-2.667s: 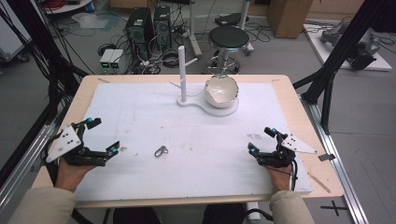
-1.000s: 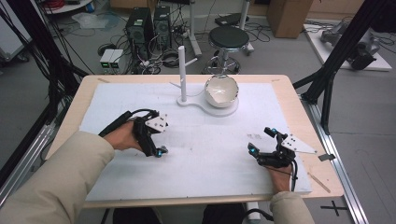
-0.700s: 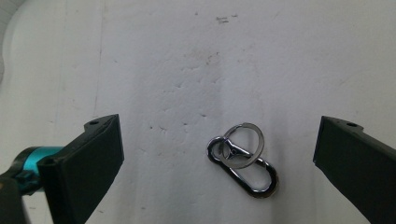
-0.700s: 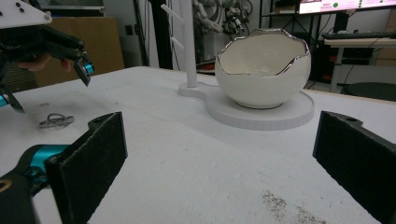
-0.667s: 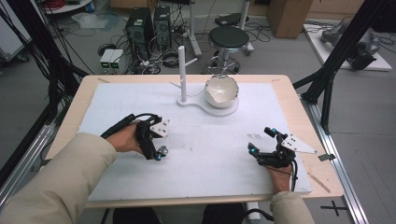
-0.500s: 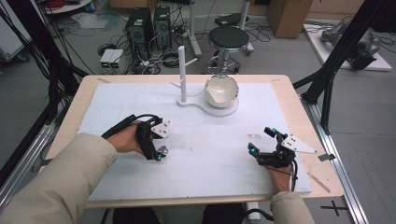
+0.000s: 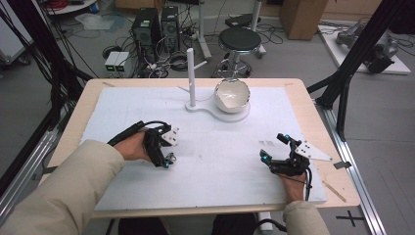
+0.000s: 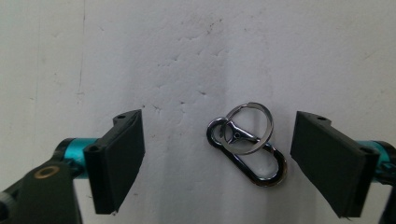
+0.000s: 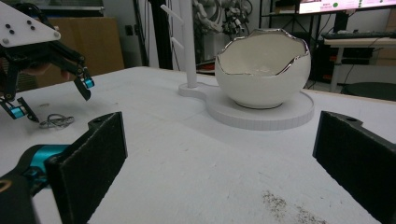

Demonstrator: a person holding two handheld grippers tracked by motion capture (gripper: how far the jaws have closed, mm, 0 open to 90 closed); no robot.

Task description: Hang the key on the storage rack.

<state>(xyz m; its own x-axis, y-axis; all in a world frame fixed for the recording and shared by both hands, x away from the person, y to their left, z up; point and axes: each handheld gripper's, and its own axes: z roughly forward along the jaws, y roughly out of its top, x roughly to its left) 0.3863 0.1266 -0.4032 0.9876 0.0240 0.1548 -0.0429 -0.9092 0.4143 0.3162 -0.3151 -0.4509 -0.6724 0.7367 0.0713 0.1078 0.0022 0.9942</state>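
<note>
The left gripper (image 8: 217, 158) hangs over the key ring (image 8: 246, 142) on the white mat (image 7: 220, 161), jaws closing in but not yet touching. It is mid-pickup; next it must lower and pinch. The right gripper (image 7: 276, 154) rests wide open.

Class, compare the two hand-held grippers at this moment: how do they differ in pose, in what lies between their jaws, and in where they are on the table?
The left gripper points down over the keyring clip, which lies between its jaws, untouched; the right gripper lies level with nothing between its jaws. The left's jaws have just been closing; the right's stand wide. The left is over the mat's middle-left, the right near the front right edge. Both have black pads and teal fittings.
</note>
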